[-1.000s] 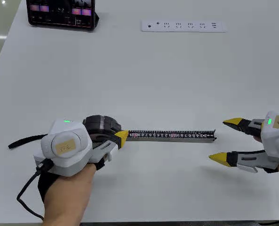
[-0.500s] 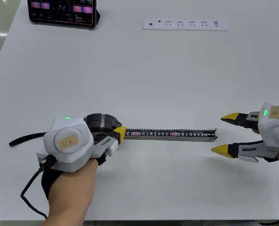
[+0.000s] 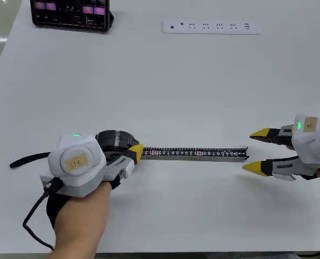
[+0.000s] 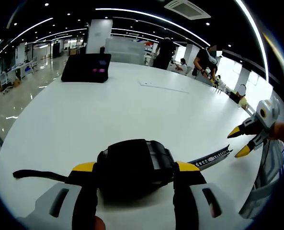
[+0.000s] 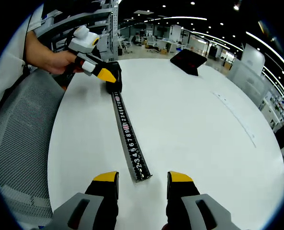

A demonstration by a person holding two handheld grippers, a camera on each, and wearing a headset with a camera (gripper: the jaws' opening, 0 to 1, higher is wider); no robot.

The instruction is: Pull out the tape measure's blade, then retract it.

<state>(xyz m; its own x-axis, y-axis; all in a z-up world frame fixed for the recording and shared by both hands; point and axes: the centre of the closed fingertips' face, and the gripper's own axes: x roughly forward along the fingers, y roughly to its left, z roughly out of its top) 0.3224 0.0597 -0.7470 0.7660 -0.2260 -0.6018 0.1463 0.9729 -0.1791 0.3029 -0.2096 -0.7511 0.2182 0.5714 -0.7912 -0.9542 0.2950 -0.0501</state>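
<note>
Left gripper (image 4: 135,167) clamps the round black tape measure case (image 3: 115,141)
Its dark numbered blade (image 3: 195,153) ends just ahead of the right gripper (image 3: 255,150), jaws spread wide

Sliding in toward the free end of the blade (image 3: 195,154) with the right gripper (image 3: 256,150), nearer than a second ago. Jaws drawn in a little, still apart, blade tip now just short of the gap.
</note>
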